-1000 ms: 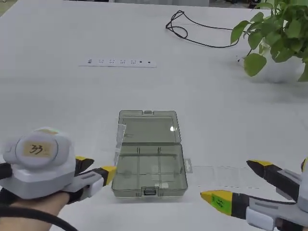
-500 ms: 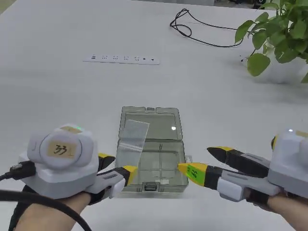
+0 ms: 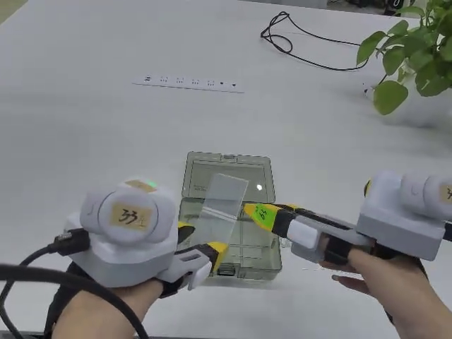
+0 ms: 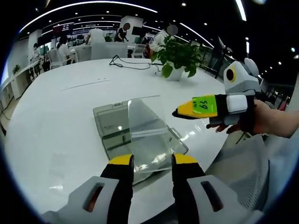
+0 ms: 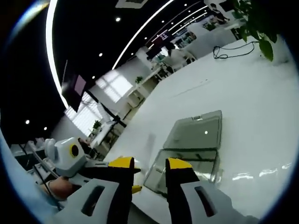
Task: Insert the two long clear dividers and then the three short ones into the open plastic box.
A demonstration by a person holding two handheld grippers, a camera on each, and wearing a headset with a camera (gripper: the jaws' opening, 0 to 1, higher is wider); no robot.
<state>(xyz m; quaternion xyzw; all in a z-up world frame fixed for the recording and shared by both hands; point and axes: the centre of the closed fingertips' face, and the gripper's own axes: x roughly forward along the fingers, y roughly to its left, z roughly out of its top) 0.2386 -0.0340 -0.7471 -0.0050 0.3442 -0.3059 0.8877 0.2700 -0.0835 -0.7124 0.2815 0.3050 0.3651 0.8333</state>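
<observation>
The left gripper view shows the left gripper [image 4: 152,161] clamped on the near end of 1 clear rectangular plastic divider [image 4: 147,133], tilted above the open smoky-grey plastic box [image 4: 108,114]. The right gripper view shows the right gripper [image 5: 149,163] spread and holding nothing. In the head view its second jaw is hard to make out.

The plastic box [image 3: 251,272] was smoky-clear and lay open on the worktop [image 3: 85,141], its lid folded flat back beyond the base and its latch on the near wall. One clear divider [image 3: 224,199], a flat rectangular sheet, stood tilted above the box's base, its lower end pinched in the left claw [image 3: 201,238].
</observation>
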